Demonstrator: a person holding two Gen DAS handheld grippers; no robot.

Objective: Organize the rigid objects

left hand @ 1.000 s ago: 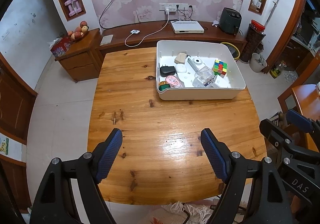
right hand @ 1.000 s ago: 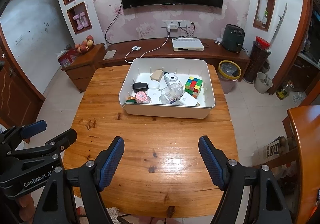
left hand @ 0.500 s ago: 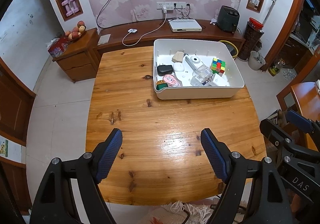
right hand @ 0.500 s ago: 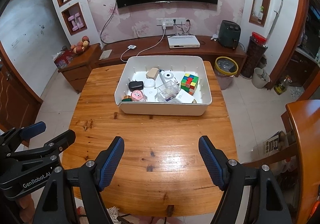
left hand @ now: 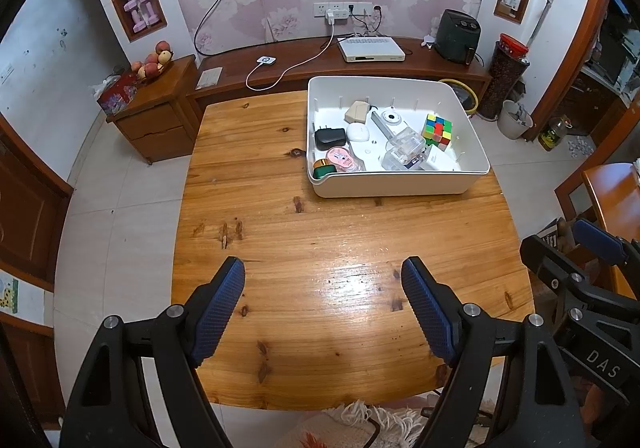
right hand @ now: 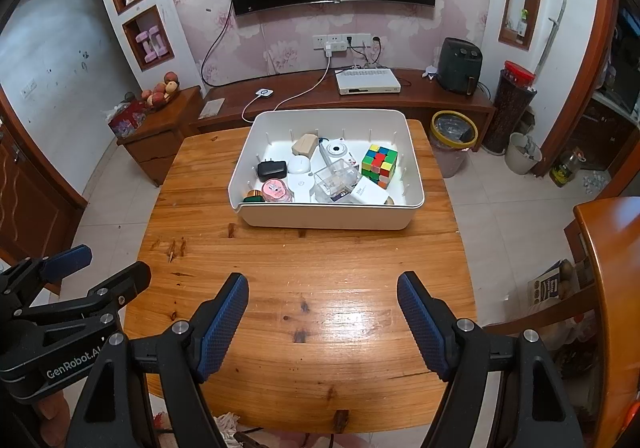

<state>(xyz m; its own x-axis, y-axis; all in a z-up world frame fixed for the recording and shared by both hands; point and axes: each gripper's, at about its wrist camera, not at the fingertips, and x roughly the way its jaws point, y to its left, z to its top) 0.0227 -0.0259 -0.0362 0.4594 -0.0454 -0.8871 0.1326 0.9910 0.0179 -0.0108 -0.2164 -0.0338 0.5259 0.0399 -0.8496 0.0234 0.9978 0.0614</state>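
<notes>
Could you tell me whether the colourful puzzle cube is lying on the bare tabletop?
No, the puzzle cube sits inside the white bin.

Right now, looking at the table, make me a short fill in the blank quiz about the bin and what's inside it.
1. The small objects all lie inside a ____ plastic bin.
2. The bin rests on a ____ table.
3. The multicoloured puzzle cube lies toward the bin's ____ side in both views.
4. The left gripper and right gripper both hold ____.

Missing words: white; wooden; right; nothing
</notes>
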